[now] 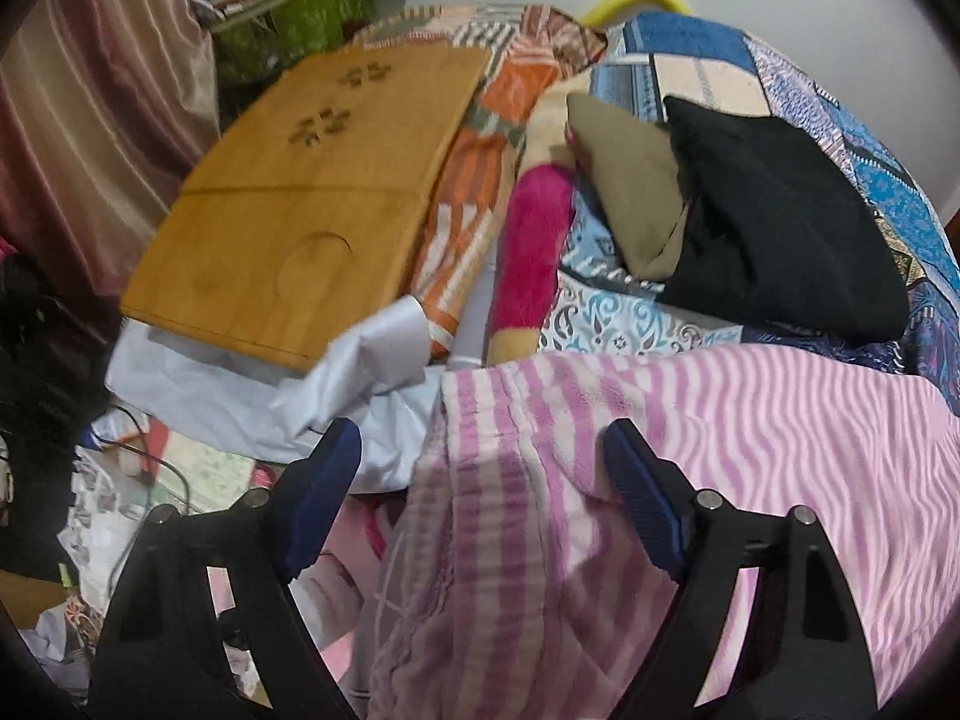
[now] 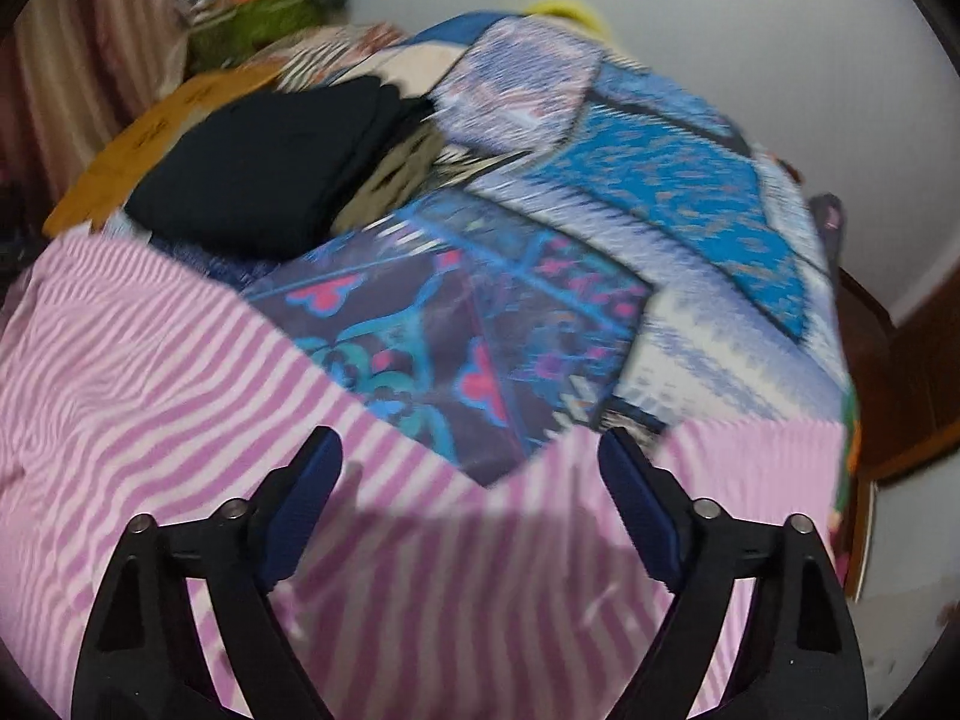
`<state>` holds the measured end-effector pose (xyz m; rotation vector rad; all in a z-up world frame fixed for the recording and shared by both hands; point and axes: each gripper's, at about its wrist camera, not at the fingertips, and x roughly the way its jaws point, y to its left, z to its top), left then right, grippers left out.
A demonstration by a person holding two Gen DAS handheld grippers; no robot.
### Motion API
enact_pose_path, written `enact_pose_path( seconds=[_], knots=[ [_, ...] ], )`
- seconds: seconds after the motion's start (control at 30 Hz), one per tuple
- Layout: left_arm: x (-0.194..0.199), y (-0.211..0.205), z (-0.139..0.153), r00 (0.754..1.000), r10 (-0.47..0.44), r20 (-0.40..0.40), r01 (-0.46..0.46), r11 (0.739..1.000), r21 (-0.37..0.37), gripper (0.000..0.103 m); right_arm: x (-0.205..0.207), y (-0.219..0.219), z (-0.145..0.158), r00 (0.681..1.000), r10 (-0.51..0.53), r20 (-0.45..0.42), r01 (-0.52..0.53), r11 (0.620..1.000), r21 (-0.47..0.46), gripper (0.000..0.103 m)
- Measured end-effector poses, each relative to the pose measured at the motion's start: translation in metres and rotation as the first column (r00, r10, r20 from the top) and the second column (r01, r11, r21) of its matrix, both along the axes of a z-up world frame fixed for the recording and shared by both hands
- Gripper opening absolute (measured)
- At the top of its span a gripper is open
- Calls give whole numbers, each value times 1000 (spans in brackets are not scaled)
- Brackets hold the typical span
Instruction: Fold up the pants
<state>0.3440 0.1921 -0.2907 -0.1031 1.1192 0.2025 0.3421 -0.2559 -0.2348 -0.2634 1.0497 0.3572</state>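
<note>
Pants: the pink-and-white striped fleece pants (image 1: 750, 420) lie spread on the bed. The cloth looks soft and fuzzy, with wavy stripes. In the left wrist view one end of them hangs over the edge of the bed in loose folds. In the right wrist view the striped cloth (image 2: 150, 360) covers the near part of the bed.
Left gripper: the black left gripper with blue ribbed pads (image 1: 480, 456) has its jaws spread wide. It is above the hanging end of the pants, and nothing is pinched between the pads.
Right gripper: the black right gripper with blue pads (image 2: 471, 468) is also spread wide, over flat striped cloth, and it pinches nothing.
Bedcover: a patchwork bedcover in blue, purple and white prints (image 2: 660, 192) lies under the pants. It looks thin and smooth.
Folded clothes: a folded black garment (image 1: 780, 222) lies on a folded khaki garment (image 1: 624, 174), behind the pants.
Board: a flat rectangular bamboo board (image 1: 300, 192) has a round hollow and cut-out shapes.
Pale cloth: a crumpled pale blue cloth (image 1: 270, 396) lies under the near edge of the board.
Blur: the right wrist view is blurred, so fine textures are unclear there.
</note>
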Motion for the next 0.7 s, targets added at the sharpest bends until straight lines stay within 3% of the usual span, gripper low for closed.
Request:
enact_pose_path(
  seconds=[0.1, 0.17, 0.23, 0.3, 0.37, 0.4, 0.43, 0.47, 0.53, 0.7],
  knots=[
    [8, 1, -11, 1000, -3, -19, 3, 1000, -20, 84, 8, 14, -11, 996, 73, -49, -73, 997, 14, 79],
    [11, 3, -15, 1000, -5, -27, 4, 999, -39, 83, 10, 23, -20, 990, 120, -79, -120, 993, 4, 67],
    [15, 5, -19, 999, -11, -38, 8, 998, -66, 79, 12, 29, -27, 985, 146, -91, -147, 989, -3, 65],
    [18, 6, -23, 998, -16, -53, 11, 996, -93, 66, 14, 28, -28, 983, 148, -112, -145, 989, 34, 57],
    [21, 5, -24, 998, -31, -57, 23, 992, -123, 54, 15, 26, -28, 976, 159, -149, -147, 985, 92, 38],
    [23, 3, -25, 998, -33, -59, 25, 993, -118, 50, 13, 26, -28, 974, 166, -154, -151, 983, 102, 37],
    [24, 0, -23, 998, -37, -54, 31, 994, -102, 48, 10, 29, -28, 973, 174, -149, -161, 982, 96, 30],
    [25, -2, -22, 998, -41, -50, 36, 995, -89, 39, 7, 31, -28, 971, 186, -148, -173, 980, 99, 21],
    [27, -6, -17, 998, -45, -39, 43, 998, -50, 35, 4, 35, -28, 967, 197, -158, -179, 976, 120, 9],
    [28, -13, 1, 999, -47, 9, 47, 998, 44, 28, 3, 42, -26, 974, 195, -117, -187, 979, 77, 5]
  ],
)
